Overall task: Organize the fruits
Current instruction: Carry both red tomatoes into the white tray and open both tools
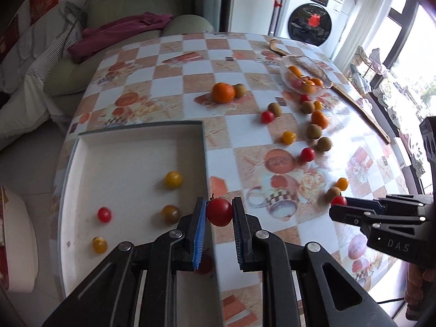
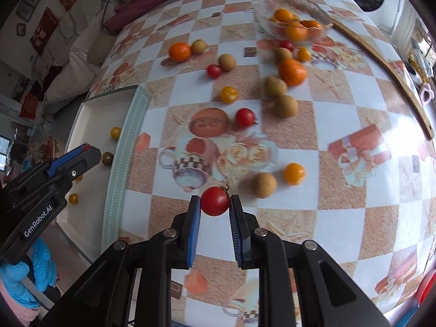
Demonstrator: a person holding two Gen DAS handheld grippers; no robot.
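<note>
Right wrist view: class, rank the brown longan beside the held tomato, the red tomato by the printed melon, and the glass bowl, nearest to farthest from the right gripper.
1. Brown longan, just right of the right gripper.
2. Red tomato, mid-table ahead.
3. Glass bowl, far right.

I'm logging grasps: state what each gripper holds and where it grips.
The left gripper holds a red cherry tomato pinched across its sides, stem up. The right gripper holds another red cherry tomato the same way.
</note>
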